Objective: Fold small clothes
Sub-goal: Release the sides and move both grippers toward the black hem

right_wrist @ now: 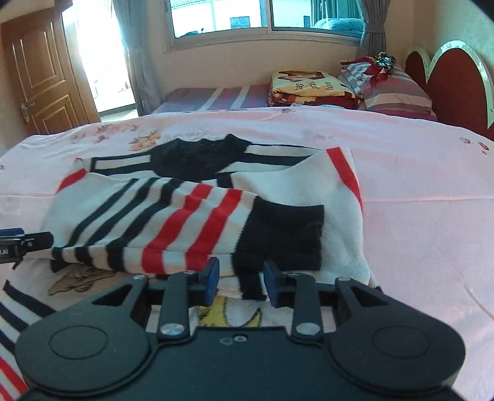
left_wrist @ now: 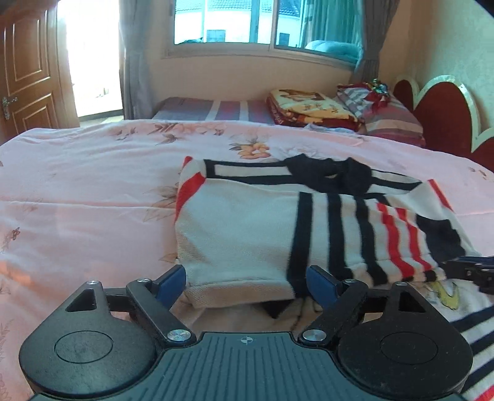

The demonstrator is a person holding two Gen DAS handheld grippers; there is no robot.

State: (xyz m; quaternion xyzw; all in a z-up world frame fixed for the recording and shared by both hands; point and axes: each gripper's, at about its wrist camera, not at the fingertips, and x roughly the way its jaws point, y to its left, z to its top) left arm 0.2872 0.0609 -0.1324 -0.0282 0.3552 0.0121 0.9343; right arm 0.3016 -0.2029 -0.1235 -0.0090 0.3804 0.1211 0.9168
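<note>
A small white knit sweater (left_wrist: pixel 240 222) with black and red stripes and a black collar (left_wrist: pixel 327 175) lies on the pink floral bedcover (left_wrist: pixel 77 185). Its side is folded inward and a striped sleeve (right_wrist: pixel 173 222) lies across the body. My left gripper (left_wrist: pixel 247 282) is open wide, and the sweater's near folded edge sits loose between its blue pads. My right gripper (right_wrist: pixel 241 282) is narrowly open. The sleeve's black cuff (right_wrist: pixel 284 231) hangs between its pads with a gap showing on the left side. Each gripper's tip shows at the edge of the other's view.
At the far end of the bed are folded blankets (left_wrist: pixel 308 105), striped pillows (left_wrist: pixel 392 120) and a red scalloped headboard (left_wrist: pixel 444 117). A wooden door (left_wrist: pixel 27 68) stands at the left and a curtained window (left_wrist: pixel 222 24) behind. Pink bedcover (right_wrist: pixel 416 216) spreads around the sweater.
</note>
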